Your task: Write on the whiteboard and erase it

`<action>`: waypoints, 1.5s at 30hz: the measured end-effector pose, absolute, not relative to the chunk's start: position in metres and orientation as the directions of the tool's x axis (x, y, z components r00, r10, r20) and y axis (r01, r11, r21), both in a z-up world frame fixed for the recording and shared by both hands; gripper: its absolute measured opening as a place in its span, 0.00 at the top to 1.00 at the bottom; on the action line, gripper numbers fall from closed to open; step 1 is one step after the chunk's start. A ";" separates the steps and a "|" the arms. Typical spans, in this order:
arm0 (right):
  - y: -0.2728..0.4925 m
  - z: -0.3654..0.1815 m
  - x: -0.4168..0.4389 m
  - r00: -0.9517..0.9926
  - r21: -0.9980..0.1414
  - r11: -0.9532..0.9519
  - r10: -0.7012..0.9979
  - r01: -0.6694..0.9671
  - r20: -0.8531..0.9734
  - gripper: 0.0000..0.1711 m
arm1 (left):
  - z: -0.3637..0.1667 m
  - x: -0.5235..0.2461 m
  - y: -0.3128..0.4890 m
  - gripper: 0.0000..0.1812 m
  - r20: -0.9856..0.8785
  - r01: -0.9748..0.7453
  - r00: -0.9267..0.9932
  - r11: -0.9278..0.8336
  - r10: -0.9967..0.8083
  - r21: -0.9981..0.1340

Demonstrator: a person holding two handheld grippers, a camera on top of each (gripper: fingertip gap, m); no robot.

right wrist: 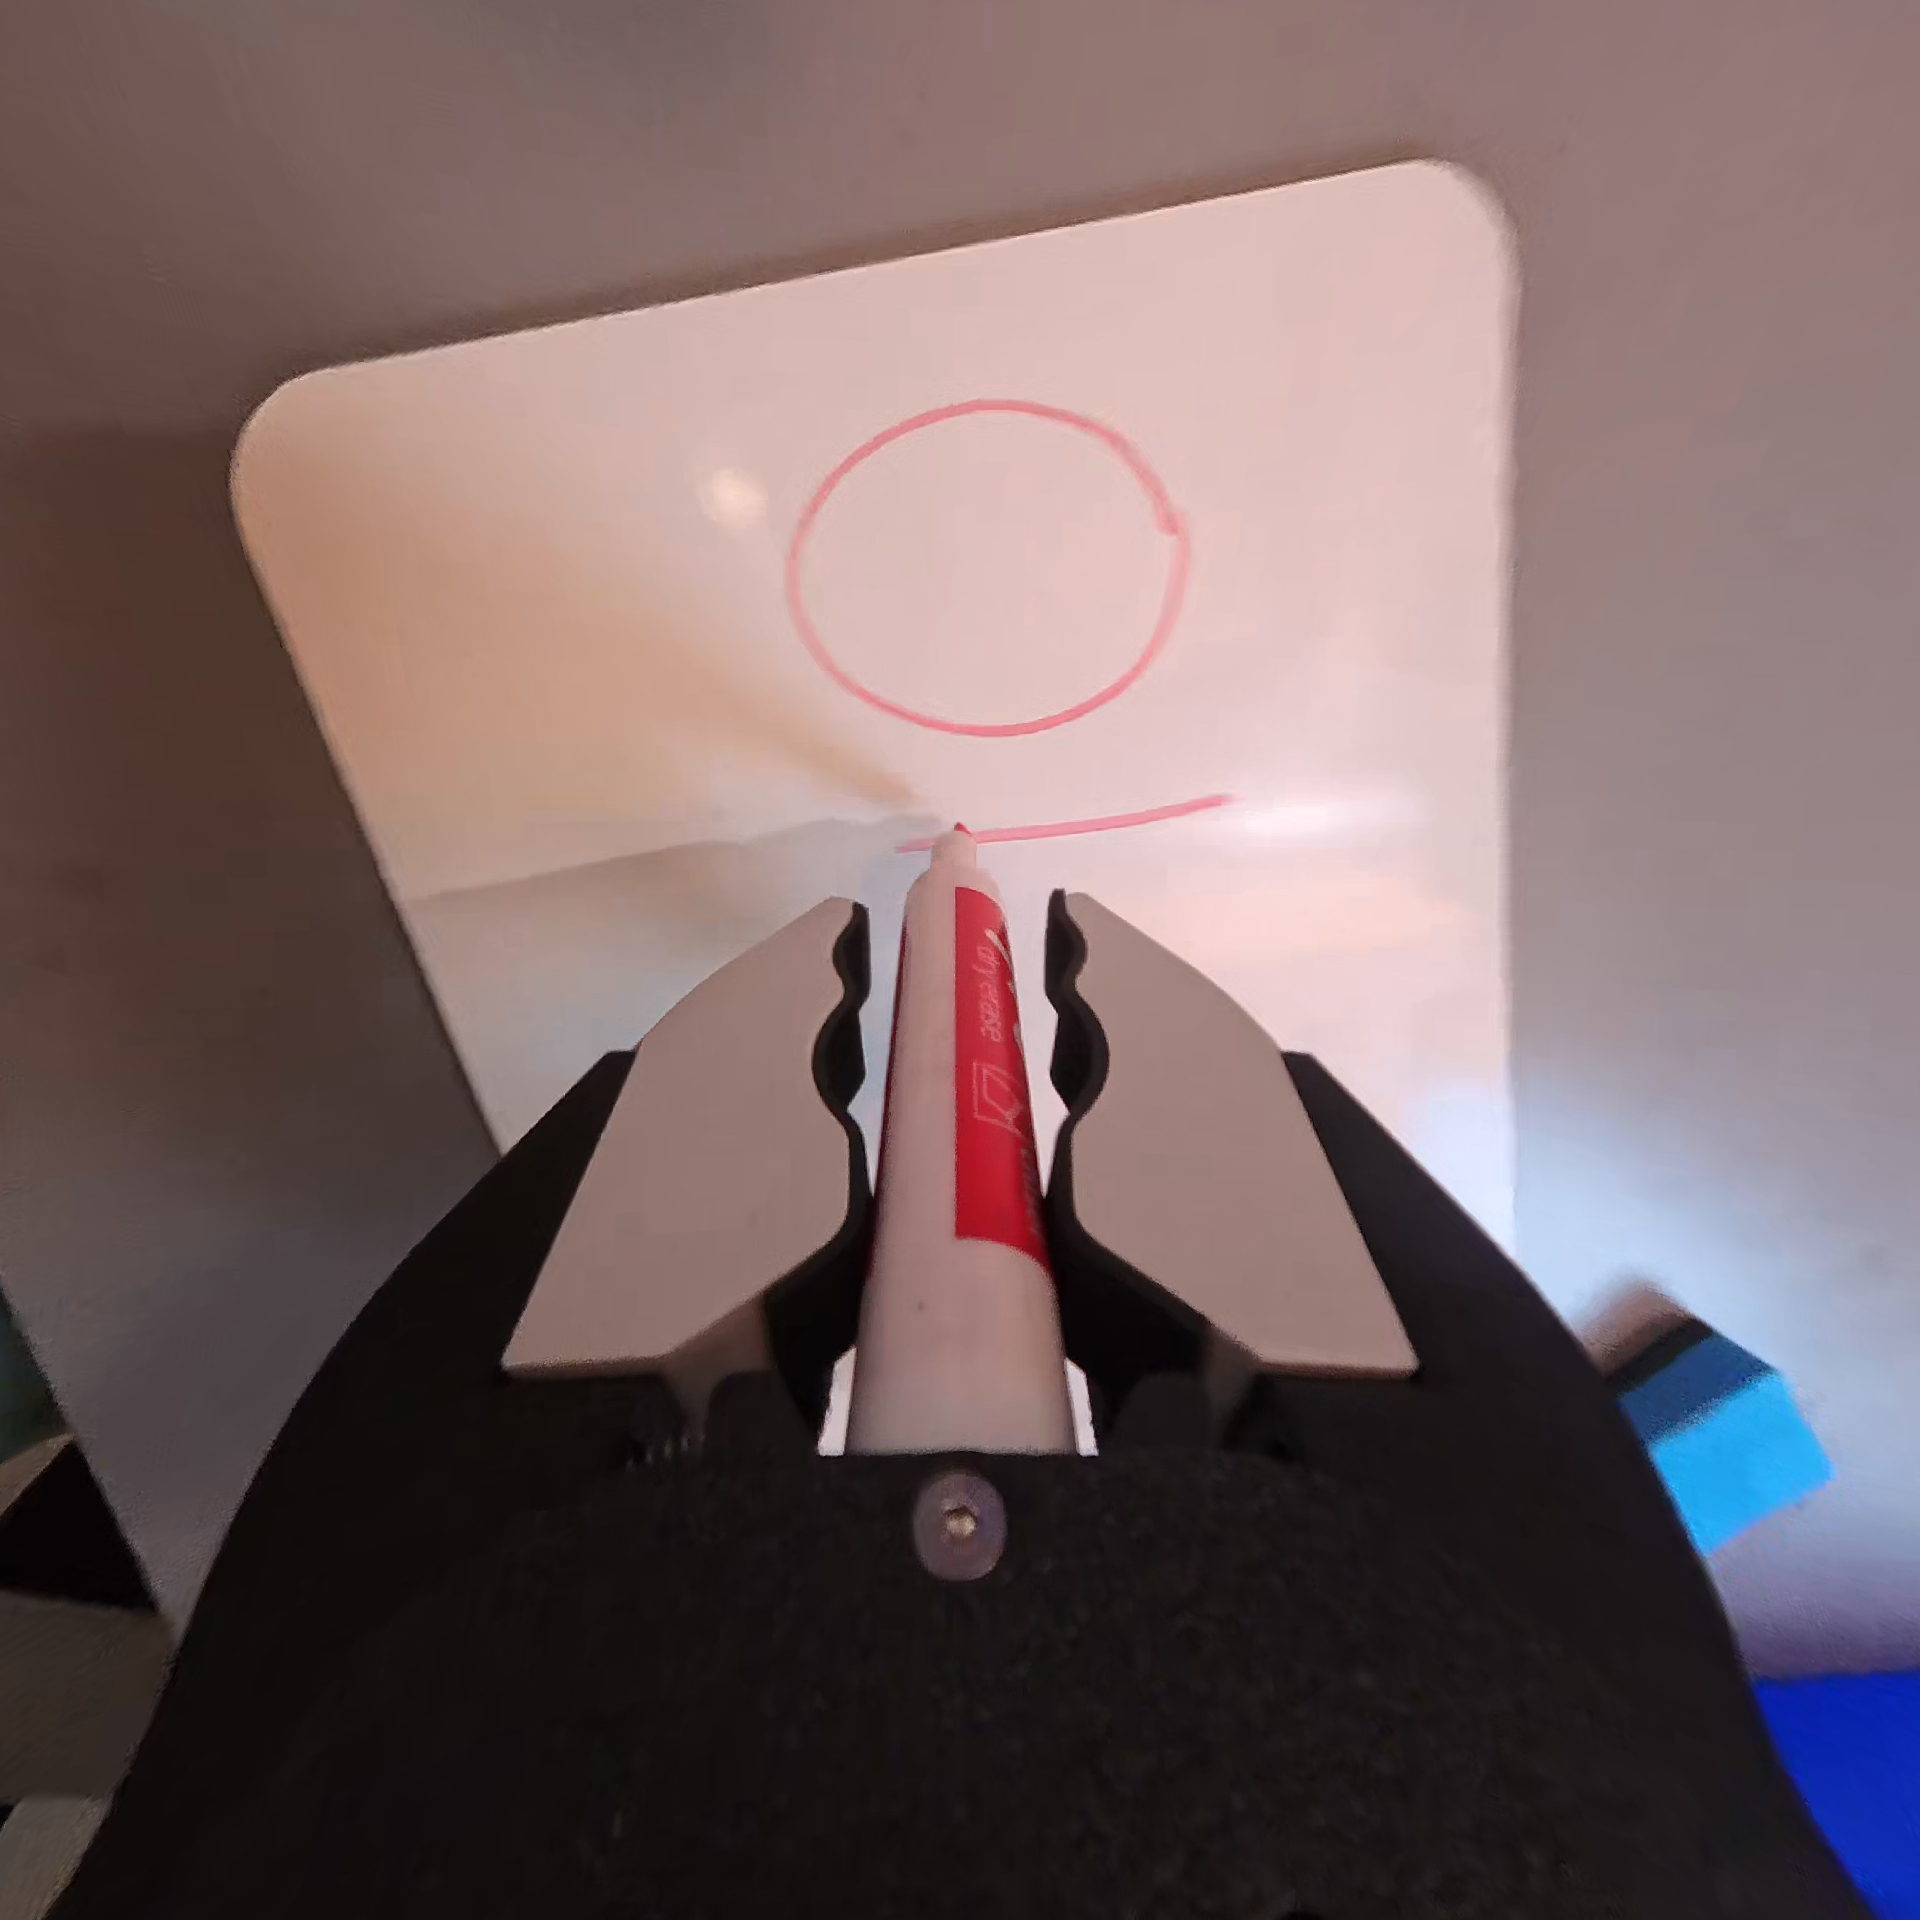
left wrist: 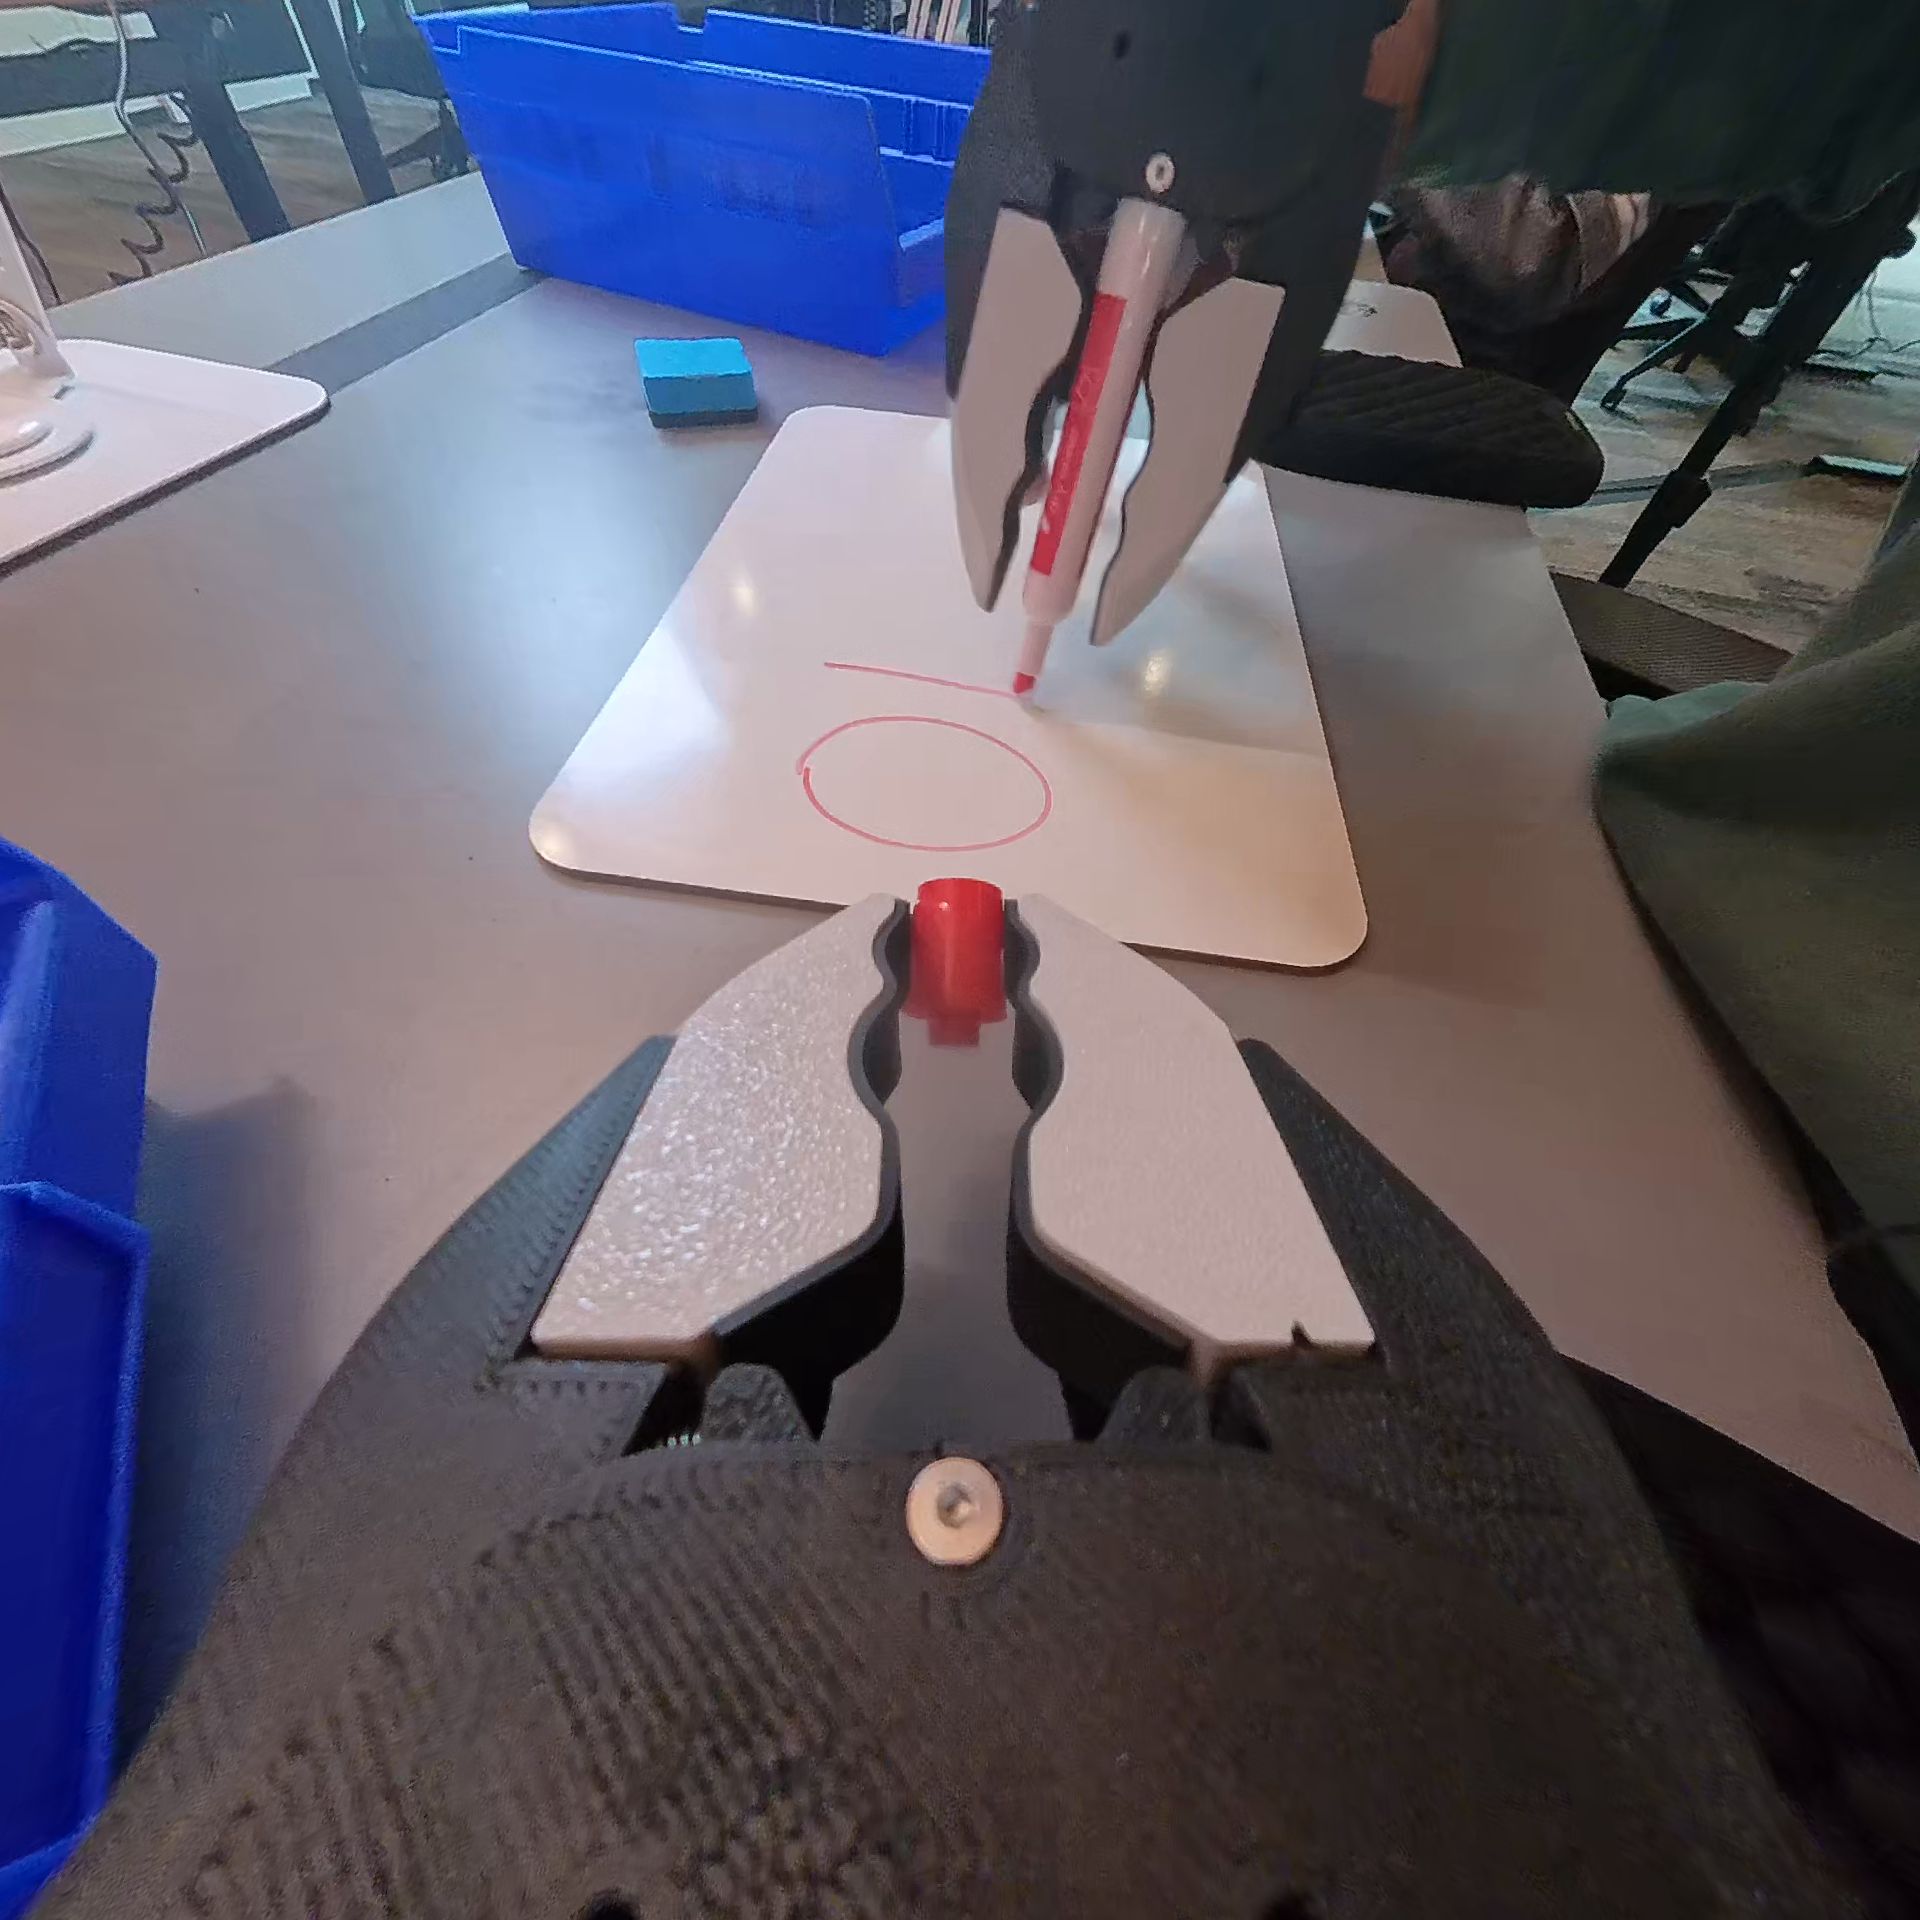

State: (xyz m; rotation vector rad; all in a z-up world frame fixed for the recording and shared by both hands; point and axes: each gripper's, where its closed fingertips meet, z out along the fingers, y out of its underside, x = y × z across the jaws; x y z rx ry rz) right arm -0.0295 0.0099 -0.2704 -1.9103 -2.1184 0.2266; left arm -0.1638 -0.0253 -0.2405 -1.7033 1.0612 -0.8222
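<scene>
- Whiteboard (left wrist: 1195, 831) lies flat on the grey desk (left wrist: 312, 727), bearing a red circle (left wrist: 925, 781) and a red line (left wrist: 914, 677) beside it.
- Right hand-held gripper (right wrist: 956, 909) is clenched on a marker (right wrist: 961, 1143) that runs lengthwise between its jaws; the marker's tip touches the whiteboard at one end of the line.
- Left hand-held gripper (left wrist: 954, 904) grasps a red cap (left wrist: 954, 951) at its fingertips and sits low over the desk, just short of the whiteboard's near edge.
- Blue eraser (left wrist: 694, 379) rests on the desk near the whiteboard's far corner, apart from both hand-held grippers.
- Blue bin (left wrist: 675, 156) stands behind the eraser; part of another blue bin (left wrist: 62, 1247) shows at the left edge of the left wrist view.
</scene>
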 end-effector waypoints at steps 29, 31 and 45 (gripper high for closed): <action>0.075 -0.277 -0.020 0.005 -0.271 0.047 0.982 0.962 0.187 0.80 | -0.237 -0.165 -0.025 0.91 0.057 -0.282 0.401 -0.182 -0.914 -0.942; 0.078 -0.277 -0.008 0.024 -0.256 0.027 0.981 0.966 0.194 0.80 | -0.238 -0.166 -0.025 0.91 0.057 -0.283 0.402 -0.184 -0.914 -0.941; 0.082 -0.277 0.028 0.091 -0.237 -0.042 0.975 0.971 0.201 0.81 | -0.240 -0.166 -0.024 0.91 0.057 -0.289 0.405 -0.187 -0.913 -0.939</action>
